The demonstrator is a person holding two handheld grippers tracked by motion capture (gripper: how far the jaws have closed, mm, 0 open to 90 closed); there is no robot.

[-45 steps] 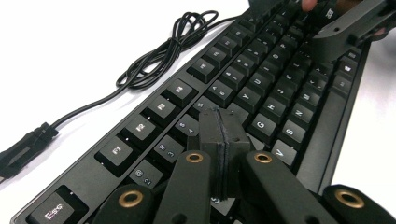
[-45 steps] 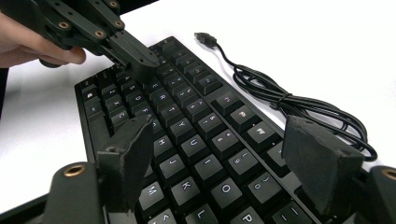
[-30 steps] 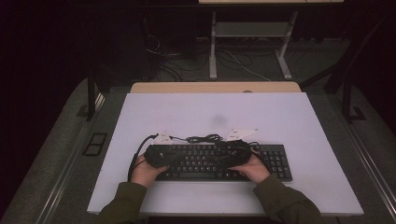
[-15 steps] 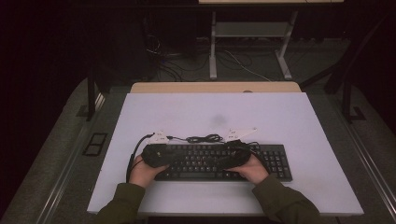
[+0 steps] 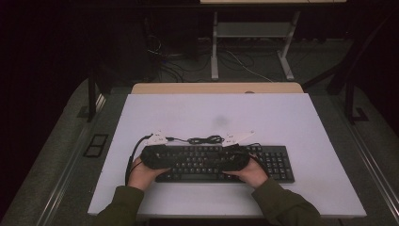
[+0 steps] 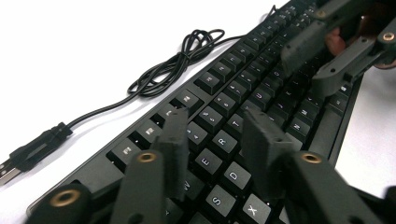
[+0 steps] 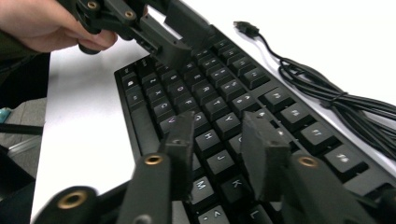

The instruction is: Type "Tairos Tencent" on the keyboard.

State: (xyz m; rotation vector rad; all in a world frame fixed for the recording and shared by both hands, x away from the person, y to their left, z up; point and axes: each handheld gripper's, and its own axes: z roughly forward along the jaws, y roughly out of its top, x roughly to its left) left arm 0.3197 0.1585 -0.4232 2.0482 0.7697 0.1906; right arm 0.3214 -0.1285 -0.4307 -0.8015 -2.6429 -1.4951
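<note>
A black keyboard (image 5: 275, 162) lies near the front edge of the white table (image 5: 282, 117). Its thin black cable (image 5: 205, 140) is bundled just behind it and ends in a USB plug (image 6: 28, 153). My left gripper (image 5: 170, 160) hovers low over the keyboard's left half, its jaws open above the letter keys (image 6: 212, 135). Over the middle keys my right gripper (image 5: 225, 163) is also open, with nothing between its fingers (image 7: 217, 135). The two grippers point toward each other, and each shows in the other's view: the right gripper (image 6: 327, 51) and the left gripper (image 7: 154, 32).
The cable bundle (image 7: 327, 95) runs along the keyboard's far side, and the plug (image 7: 245, 27) rests on bare table. A wooden strip (image 5: 216, 88) borders the table's far edge. A metal frame (image 5: 251, 33) and loose wires stand on the dark floor beyond.
Both hands have drifted only slightly over the keyboard. The keyboard and cable have not moved.
</note>
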